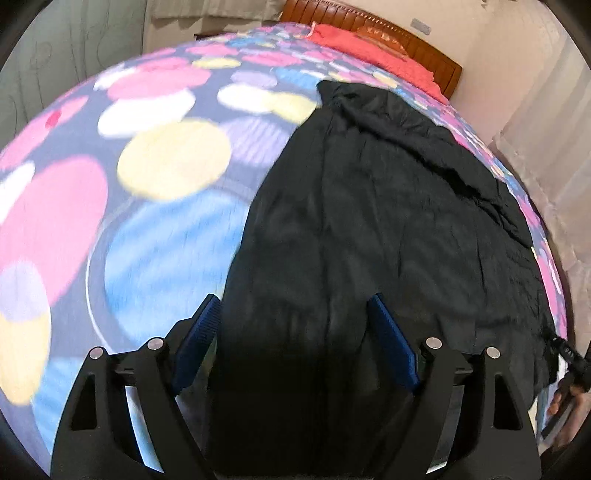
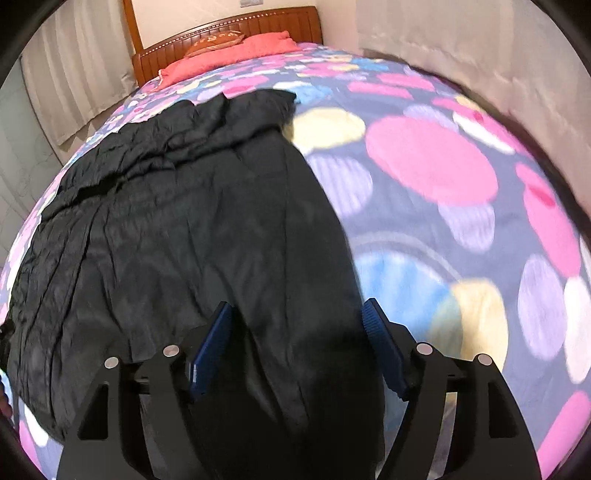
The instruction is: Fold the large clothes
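A large black garment lies spread flat on a bed with a sheet of coloured dots; it also shows in the right wrist view. My left gripper is open, its blue pads wide apart, just above the garment's near left edge. My right gripper is open too, hovering over the garment's near right edge. Neither holds cloth. The far end of the garment is wrinkled and bunched.
The bed sheet stretches bare to the left of the garment and to its right. A red pillow and a wooden headboard are at the far end. Curtains and walls flank the bed.
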Tool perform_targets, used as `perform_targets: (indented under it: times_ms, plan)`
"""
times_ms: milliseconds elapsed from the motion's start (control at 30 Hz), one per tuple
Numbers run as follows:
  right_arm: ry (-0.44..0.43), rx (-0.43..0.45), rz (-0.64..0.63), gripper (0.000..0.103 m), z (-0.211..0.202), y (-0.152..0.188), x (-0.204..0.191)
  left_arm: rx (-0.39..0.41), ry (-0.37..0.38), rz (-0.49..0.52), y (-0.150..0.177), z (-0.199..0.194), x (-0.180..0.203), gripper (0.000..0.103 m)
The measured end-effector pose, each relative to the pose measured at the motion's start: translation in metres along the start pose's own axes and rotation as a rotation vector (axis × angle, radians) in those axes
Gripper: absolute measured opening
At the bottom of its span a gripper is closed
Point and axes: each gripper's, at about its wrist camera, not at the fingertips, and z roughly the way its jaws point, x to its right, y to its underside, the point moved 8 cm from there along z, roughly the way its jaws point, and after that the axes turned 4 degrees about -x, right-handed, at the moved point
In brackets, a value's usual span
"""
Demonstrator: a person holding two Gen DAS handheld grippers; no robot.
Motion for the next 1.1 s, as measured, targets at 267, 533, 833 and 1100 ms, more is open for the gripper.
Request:
perform_targets:
  times_ms: [267,533,833,1100]
  plan:
    - [0.007,0.01,0.002,0.075,-0.006,0.019,0.001,0.01,0.045,-0.036,0.012,-0.005,0.003,0.081]
    - [-0.083,-0.021,0.074,0.062,-0.005,0.041,-0.001,0.037,0.046,-0.067,0.017,-0.012,-0.003,0.05]
    - [-0.058,0.002,0.108,0.077,-0.015,0.044,0.016,0.044,0.072,-0.089,0.026,-0.017,-0.006,0.069]
    - [-0.14,-0.013,0.133,0.04,-0.013,0.052,0.002,0.038,0.088,-0.05,0.028,-0.012,0.006,0.037]
